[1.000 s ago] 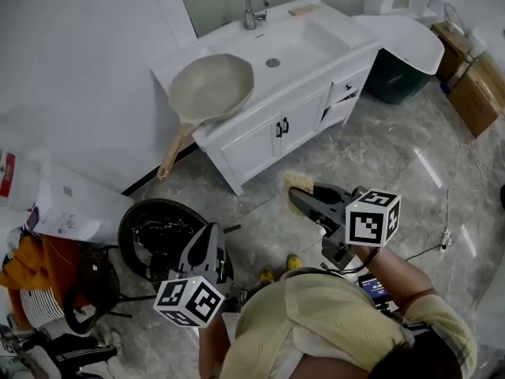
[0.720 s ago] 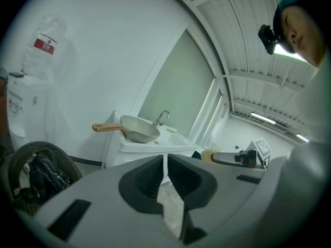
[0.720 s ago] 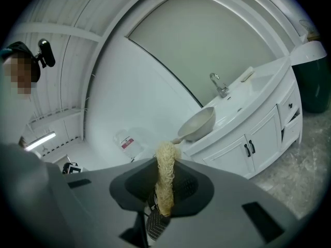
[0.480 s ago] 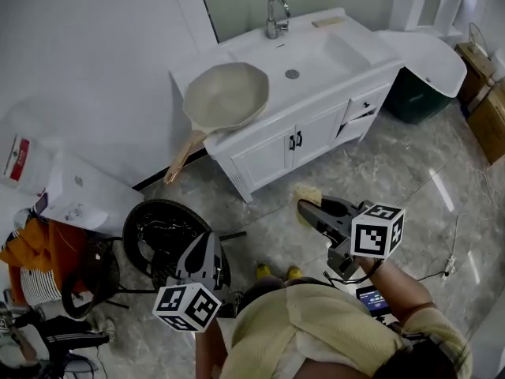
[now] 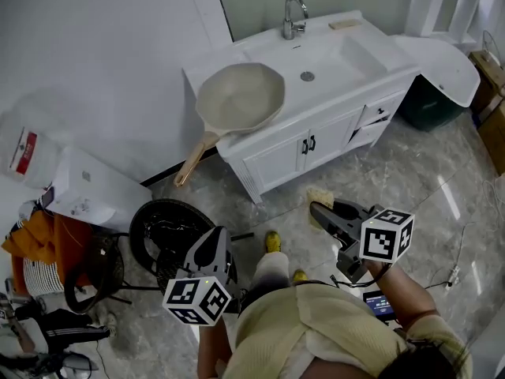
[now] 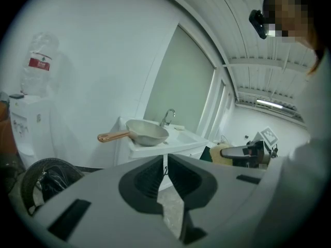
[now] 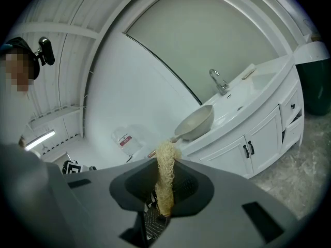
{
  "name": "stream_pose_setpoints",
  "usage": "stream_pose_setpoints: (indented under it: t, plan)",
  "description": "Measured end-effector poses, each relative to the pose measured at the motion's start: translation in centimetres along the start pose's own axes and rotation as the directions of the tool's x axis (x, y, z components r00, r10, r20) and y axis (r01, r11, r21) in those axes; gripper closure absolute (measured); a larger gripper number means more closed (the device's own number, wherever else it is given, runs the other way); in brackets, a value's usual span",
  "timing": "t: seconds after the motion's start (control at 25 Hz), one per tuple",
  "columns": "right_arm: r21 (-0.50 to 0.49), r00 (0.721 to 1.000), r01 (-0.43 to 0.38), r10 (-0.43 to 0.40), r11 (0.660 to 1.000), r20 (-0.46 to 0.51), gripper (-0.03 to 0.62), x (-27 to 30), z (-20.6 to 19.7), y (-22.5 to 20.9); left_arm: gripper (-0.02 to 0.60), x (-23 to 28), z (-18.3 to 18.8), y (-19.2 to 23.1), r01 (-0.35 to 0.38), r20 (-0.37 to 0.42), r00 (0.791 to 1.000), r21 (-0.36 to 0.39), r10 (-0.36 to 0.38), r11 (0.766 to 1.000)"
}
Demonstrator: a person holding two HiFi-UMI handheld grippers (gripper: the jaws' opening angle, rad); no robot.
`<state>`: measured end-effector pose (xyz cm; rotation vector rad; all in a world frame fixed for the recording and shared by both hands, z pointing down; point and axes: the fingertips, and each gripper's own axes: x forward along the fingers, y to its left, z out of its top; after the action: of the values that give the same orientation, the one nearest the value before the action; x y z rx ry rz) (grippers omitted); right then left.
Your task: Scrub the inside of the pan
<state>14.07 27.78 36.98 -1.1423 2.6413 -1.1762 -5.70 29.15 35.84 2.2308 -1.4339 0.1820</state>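
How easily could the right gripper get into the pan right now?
Likely yes, after a step closer: the pan lies open on the vanity, nothing between; the right gripper, holding the scrubber, hangs short of it.

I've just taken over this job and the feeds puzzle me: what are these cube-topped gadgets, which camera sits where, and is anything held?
There is no robot here: a person holds a two-jaw gripper in each hand. The wide picture comes from a camera on the person's head, looking down; the other two cameras ride on the grippers. The pan rests on the washstand beside the basin, its handle overhanging. The right gripper clamps a yellow scrubber. The left gripper is shut and empty.
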Motion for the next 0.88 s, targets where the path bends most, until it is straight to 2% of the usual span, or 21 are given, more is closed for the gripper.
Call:
stream_pose_setpoints:
  t: [0.28,0.48,0.88]
  plan:
    - [-0.021,0.999,0.039,-0.039,0.999,0.001,0.52,2.1,2.3,-2.1,0.506,3.6,3.1,1.5,0.02,0.034,0.999,0.023,-0.02,1.0]
    - [-0.04,0.999,0.05,-0.051,0.998,-0.015,0.52,5.1,4.3,-2.9,0.506,6.5,4.6,3.2,-0.005,-0.014,1.0,0.1,0.007,0.995]
    - [-0.065,0.998,0.048,-0.05,0.997,-0.036,0.52,11.5,8.3,-3.9,0.508,10.8,8.4,6.1,0.008,-0.039,0.999,0.13,-0.003,0.991]
